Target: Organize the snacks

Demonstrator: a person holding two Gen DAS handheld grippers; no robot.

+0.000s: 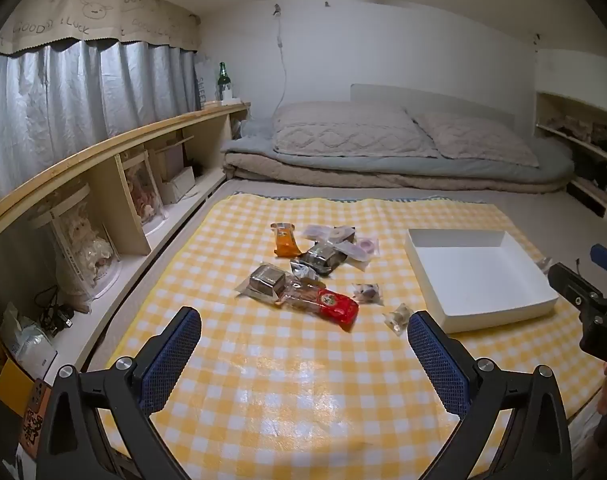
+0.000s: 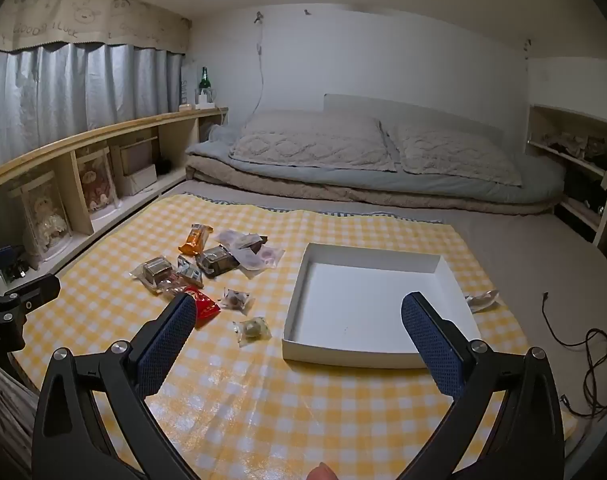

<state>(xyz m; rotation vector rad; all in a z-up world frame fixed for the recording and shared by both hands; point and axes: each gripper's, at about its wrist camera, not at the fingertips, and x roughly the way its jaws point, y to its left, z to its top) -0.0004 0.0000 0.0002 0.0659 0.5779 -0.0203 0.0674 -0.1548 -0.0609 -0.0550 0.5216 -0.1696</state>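
Snacks (image 1: 315, 268) lie scattered on the yellow checked mat (image 1: 287, 392) at my twelve o'clock, the empty white box (image 1: 499, 312) at two. They look light, crinkly, slippery; I'd pinch a sealed wrapper edge. My left gripper (image 1: 303, 344) and right gripper (image 2: 297, 332) are both spread wide, empty.

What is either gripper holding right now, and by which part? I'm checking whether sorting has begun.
Nothing. The left gripper and right gripper are both open and empty above the checked cloth.
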